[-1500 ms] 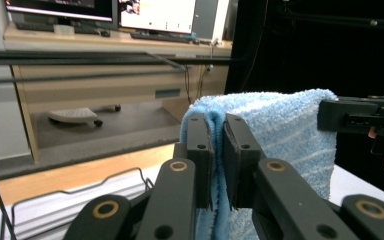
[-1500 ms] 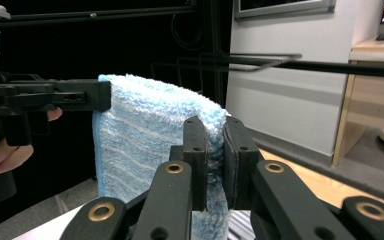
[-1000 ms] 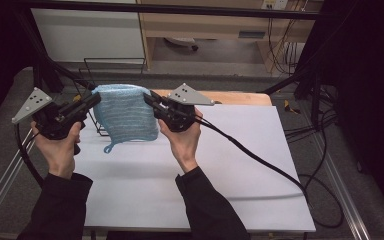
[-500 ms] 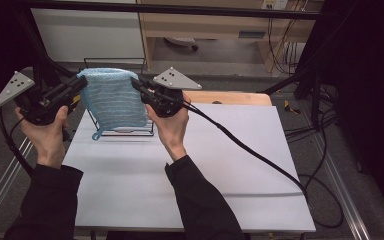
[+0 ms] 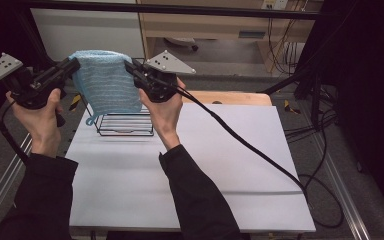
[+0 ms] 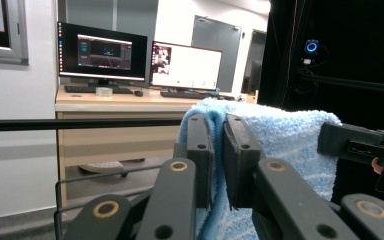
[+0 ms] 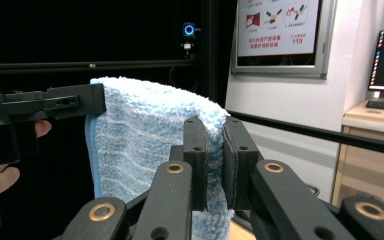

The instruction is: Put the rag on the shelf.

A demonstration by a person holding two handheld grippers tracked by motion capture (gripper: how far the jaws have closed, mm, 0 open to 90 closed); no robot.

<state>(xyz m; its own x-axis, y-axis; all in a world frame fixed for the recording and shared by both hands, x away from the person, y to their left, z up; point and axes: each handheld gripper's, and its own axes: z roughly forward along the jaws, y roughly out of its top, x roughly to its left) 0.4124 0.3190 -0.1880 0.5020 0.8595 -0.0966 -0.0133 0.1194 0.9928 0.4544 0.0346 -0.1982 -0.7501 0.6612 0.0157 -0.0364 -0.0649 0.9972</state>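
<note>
Two grippers share one load over the far left part of the white table (image 5: 220,165): a light blue towel (image 5: 105,82), held up in the air by its top edge so that it hangs as a flat sheet, well clear of the tabletop. Spreading it between two holds looks like the reason for the pose, since a cloth gripped at both upper corners falls open and straight instead of bunching. Below and just behind its lower hem stands a black wire rack (image 5: 126,124), and the towel hangs right over it, so my guess is that the cloth is meant to be draped on that rack or has to do with it. The left gripper (image 5: 69,66) pinches the left corner, its jaws drawn in narrow on a fold of terry, as its own view shows. The right gripper (image 5: 130,67) does the same at the right corner, jaws nearly together with cloth between them. A small loop (image 5: 89,120) dangles from the towel's lower left corner, beside the rack
</note>
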